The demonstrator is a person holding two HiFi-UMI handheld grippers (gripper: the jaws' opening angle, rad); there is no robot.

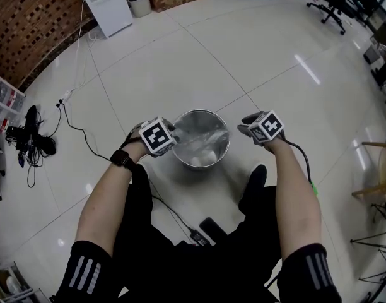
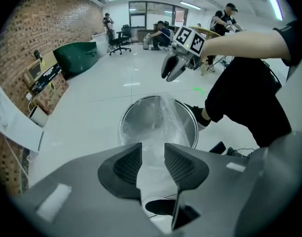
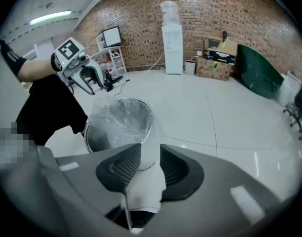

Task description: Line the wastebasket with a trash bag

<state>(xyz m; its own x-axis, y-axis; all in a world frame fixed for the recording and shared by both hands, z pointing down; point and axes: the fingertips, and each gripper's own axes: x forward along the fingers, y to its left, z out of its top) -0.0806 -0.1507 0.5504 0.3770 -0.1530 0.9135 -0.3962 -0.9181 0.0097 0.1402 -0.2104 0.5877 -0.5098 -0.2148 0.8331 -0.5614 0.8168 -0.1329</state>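
The fingers [image 2: 129, 164] of the left gripper [image 2: 153, 152] stand half apart and press on nothing; clear film of the trash bag [image 2: 163, 120] shows in the gap. The right gripper [image 3: 151, 154] is the same, with loose film between its fingers. Both grippers hover above the wastebasket [image 1: 203, 161], one at each side of its rim. The bag sits crumpled inside the wastebasket, partly above the rim. The wastebasket stands on the floor [image 1: 256, 55].

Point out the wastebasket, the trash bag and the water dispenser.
wastebasket [image 2: 138, 115], left gripper view, left inside wall
trash bag [image 1: 202, 136], head view, crumpled film over the opening
water dispenser [image 3: 172, 48], right gripper view, white cabinet front
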